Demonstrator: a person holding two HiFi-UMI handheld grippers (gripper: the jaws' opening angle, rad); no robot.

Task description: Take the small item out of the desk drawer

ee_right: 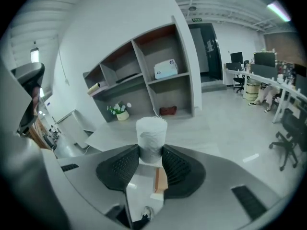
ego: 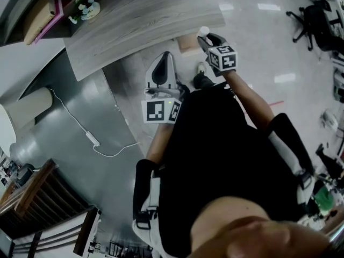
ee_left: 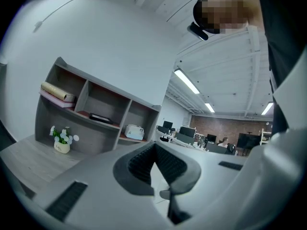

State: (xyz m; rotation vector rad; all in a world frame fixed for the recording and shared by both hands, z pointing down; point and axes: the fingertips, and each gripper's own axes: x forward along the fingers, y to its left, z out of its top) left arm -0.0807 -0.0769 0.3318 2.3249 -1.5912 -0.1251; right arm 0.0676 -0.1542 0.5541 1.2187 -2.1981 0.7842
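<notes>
A small white cylinder (ee_right: pixel 151 133) stands upright between the dark ribbed pads of my right gripper (ee_right: pixel 151 150), which is shut on it. In the head view that gripper (ego: pixel 212 43) hangs beside the near edge of the grey wood-grain desk (ego: pixel 140 20), the white cylinder (ego: pixel 203 31) at its tip. A tan box-like part (ego: pixel 188 42), perhaps the drawer, shows just under the desk edge. My left gripper (ego: pixel 163 71) is lower and nearer my body, off the desk. Its pads meet at the tip with nothing between them (ee_left: pixel 154 148).
An open shelf unit (ee_right: pixel 144 80) rises behind the desk, with a small flower pot (ego: pixel 83 9) on the desktop. A white cable (ego: pixel 91 138) trails over the grey floor at left. Office chairs (ego: pixel 309 20) stand at far right, wooden furniture (ego: pixel 37 198) at lower left.
</notes>
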